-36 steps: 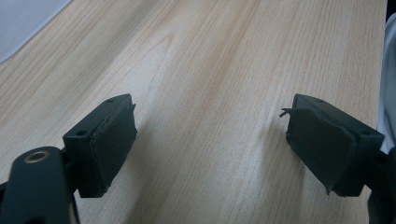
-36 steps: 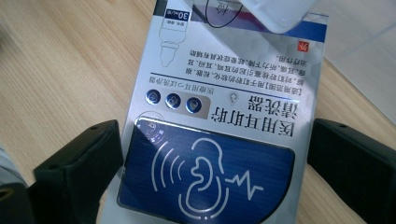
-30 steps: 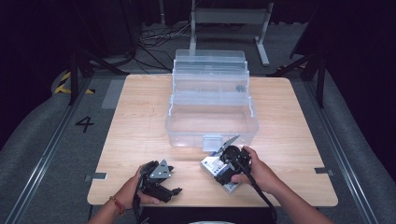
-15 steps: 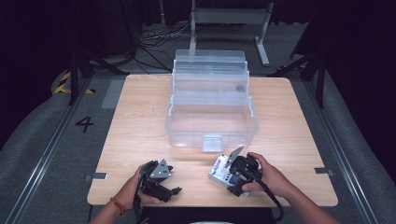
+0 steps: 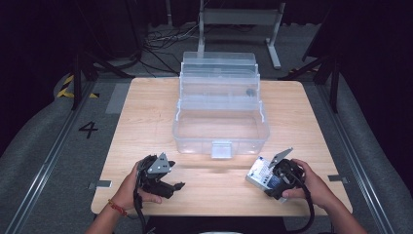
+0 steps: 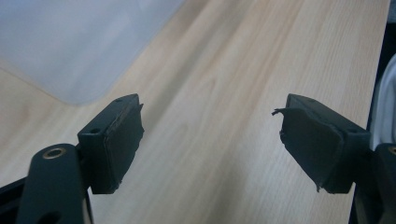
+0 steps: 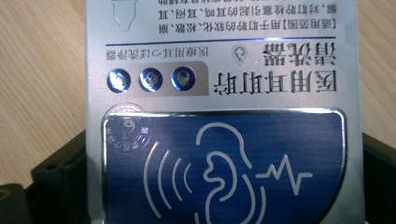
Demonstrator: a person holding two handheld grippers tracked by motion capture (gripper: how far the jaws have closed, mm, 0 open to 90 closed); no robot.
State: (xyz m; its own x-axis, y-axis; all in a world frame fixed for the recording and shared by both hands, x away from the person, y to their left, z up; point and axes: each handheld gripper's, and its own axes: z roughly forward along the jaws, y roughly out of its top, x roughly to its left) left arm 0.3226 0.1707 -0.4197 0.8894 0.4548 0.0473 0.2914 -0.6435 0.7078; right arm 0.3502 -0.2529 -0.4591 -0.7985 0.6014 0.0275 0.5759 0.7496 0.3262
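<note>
A small silver carton [image 7: 219, 70] with a blue panel showing an ear drawing and printed characters sits between the jaws of my right gripper [image 7: 219, 186], which is shut on it. From above, that carton [image 5: 259, 171] and right gripper [image 5: 272, 178] are near the table's front right, just off the clear box's front corner. My left gripper [image 5: 176, 187] is at the front left, raised a little over the wood. Its jaws [image 6: 210, 135] stand wide apart and have just been closing slightly, with nothing between them.
A clear plastic tiered box [image 5: 220, 127] stands opened in the middle of the wooden table [image 5: 146, 122], its front latch [image 5: 221, 148] facing me. Dark floor, cables and a metal stand lie beyond the far edge.
My right hand has carried the silver carton rightward and toward the front edge, away from the clear box's latch. The left gripper has lifted slightly.
</note>
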